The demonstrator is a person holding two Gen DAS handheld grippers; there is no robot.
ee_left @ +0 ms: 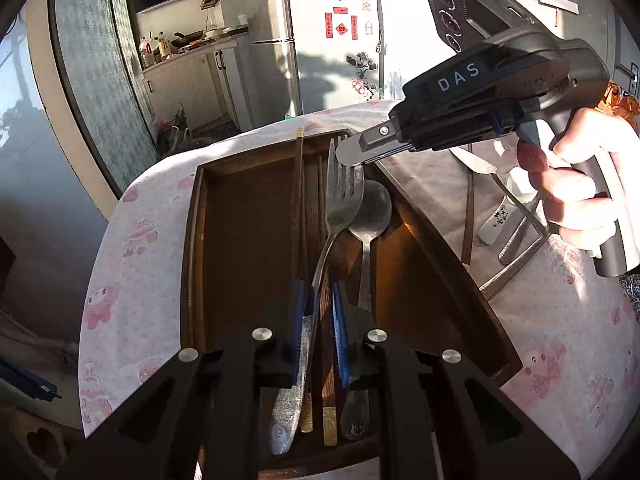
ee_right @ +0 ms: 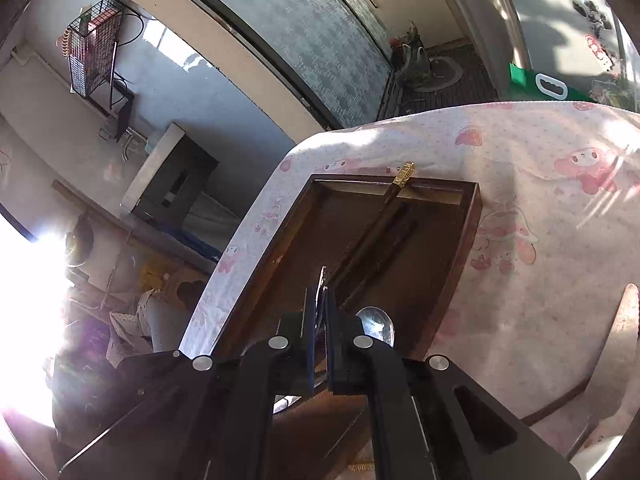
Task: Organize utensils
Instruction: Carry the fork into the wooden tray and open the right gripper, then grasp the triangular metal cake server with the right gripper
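Observation:
A dark wooden tray (ee_left: pixel 196 240) lies on the pink-patterned tablecloth. In it lie a steel fork (ee_left: pixel 340 196), a steel spoon (ee_left: pixel 370 216) and dark chopsticks with gold ends (ee_left: pixel 298 184). My left gripper (ee_left: pixel 320 320) is shut around the fork's handle at the tray's near end. My right gripper (ee_left: pixel 354 158) is shut on the fork's tines at the far end. In the right wrist view the right gripper (ee_right: pixel 320 312) grips the fork head edge-on (ee_right: pixel 321 280) over the tray (ee_right: pixel 468 240), with the spoon bowl (ee_right: pixel 376 326) beside it.
To the right of the tray on the cloth lie a knife (ee_left: pixel 474 162), a white ceramic spoon (ee_left: pixel 500 216), metal tongs (ee_left: pixel 516 256) and another chopstick (ee_left: pixel 468 216). The table edge drops off at left and far side. A fridge (ee_left: pixel 320 40) stands behind.

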